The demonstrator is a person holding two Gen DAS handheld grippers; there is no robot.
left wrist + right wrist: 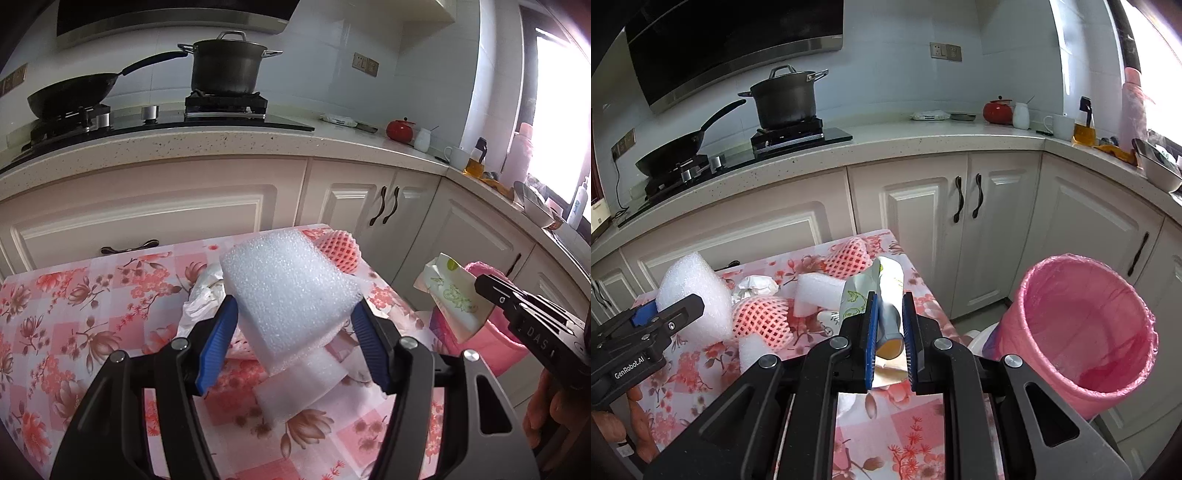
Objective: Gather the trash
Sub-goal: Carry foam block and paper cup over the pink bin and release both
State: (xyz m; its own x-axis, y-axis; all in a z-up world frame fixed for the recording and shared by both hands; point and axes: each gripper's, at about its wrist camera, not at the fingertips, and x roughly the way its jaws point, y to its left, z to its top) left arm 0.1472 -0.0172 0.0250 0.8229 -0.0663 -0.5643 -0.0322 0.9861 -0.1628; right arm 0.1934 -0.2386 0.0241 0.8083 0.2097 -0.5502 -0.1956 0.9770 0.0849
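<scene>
Left gripper clamps a white foam block; right gripper is pinched tight on a crumpled wrapper, both lifted above the tabletop. The pink-lined bin off the tabletop's right edge looks empty. Foam nets, further foam pieces and crumpled paper remain uncollected.

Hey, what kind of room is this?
A home kitchen, most likely: a dark lidded stock pot sits on a black gas hob, with a speckled stone countertop over white panelled cabinets.

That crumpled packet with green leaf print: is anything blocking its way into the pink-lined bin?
Nothing visible: the crumpled packet with green leaf print sits clamped in the right hand-held gripper, with open air across to the pink-lined bin.
</scene>
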